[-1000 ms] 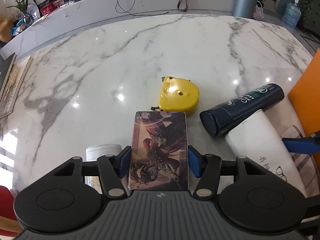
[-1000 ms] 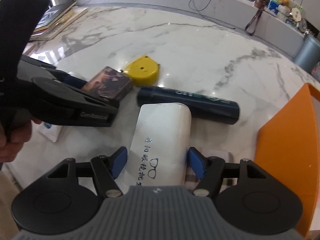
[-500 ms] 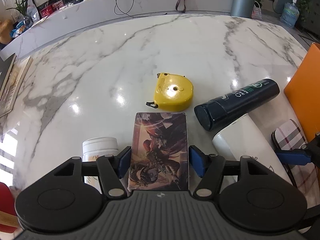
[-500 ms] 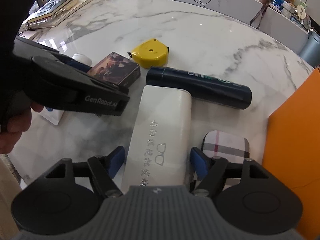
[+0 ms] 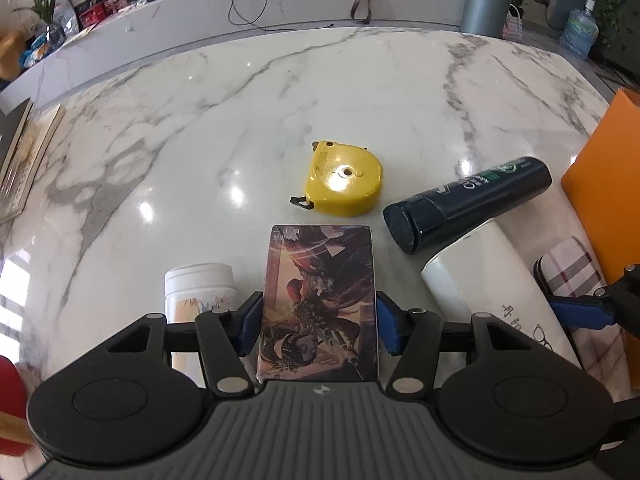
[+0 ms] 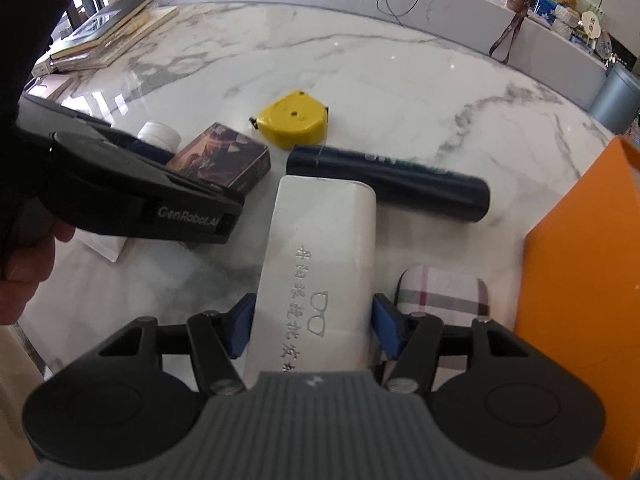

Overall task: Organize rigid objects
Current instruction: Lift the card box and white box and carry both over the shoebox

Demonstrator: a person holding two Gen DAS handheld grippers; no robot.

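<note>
**Both grippers hold a box above the marble desk**

At far left a white jar [image 5: 200, 280] stands on the desk [image 5: 280, 92], just beside the left gripper [image 5: 318, 320] and partly behind its left finger. The left gripper is clenched on the picture card box [image 5: 320, 300]: its blue pads press the box's two long sides near the rear end, and the box juts forward between the fingers, face up. In the right wrist view the same box [image 6: 224, 156] shows ahead of the left gripper's black body [image 6: 132, 196], with the jar's lid [image 6: 159, 133] just behind it.

Ahead of the card box lies the yellow tape measure [image 5: 344, 184], flat on the desk and a little apart from the box's front edge. To its right a dark blue bottle [image 5: 468, 204] lies on its side, cap end toward the tape measure.

The right gripper [image 6: 314, 326] grasps the white glasses case [image 6: 320, 256], pads on both long sides near its rear; the case's front end lies close to the bottle [image 6: 392, 188], whether touching I cannot tell. Right of the case lies a plaid case [image 6: 444, 292], partly behind the right finger, and beyond it stands an orange box [image 6: 584, 280] at the desk's right edge.
</note>
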